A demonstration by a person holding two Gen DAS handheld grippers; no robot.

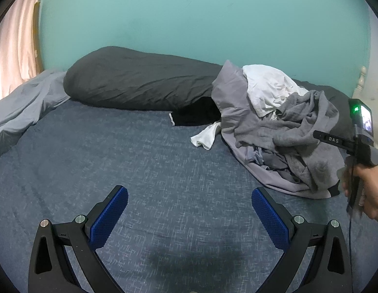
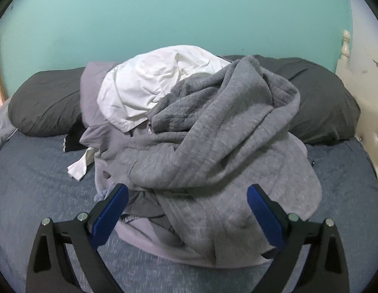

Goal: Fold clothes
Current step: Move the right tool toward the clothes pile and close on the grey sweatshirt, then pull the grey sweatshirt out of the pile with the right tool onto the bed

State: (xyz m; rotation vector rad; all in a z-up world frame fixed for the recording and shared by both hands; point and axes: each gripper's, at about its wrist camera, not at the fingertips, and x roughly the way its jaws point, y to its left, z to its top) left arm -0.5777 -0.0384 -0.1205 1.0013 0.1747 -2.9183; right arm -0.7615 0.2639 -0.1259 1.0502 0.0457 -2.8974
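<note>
A heap of clothes lies on the bed: a grey knit garment [image 2: 213, 131] on top, a white garment [image 2: 145, 90] behind it, a lilac one [image 2: 101, 131] beneath. In the left wrist view the same heap [image 1: 281, 127] sits at the right. My right gripper [image 2: 187, 195] is open, its blue pads either side of the heap's near edge, holding nothing. My left gripper [image 1: 190, 196] is open over bare blue bedding, left of the heap. A hand holds the right gripper's handle [image 1: 359, 141] at the far right.
The bed's blue speckled cover [image 1: 140, 161] spreads wide to the left of the heap. A dark grey pillow [image 1: 140, 85] lies along the teal wall. A light grey sheet [image 1: 23, 107] bunches at the left edge. A cream headboard [image 2: 359, 102] stands at the right.
</note>
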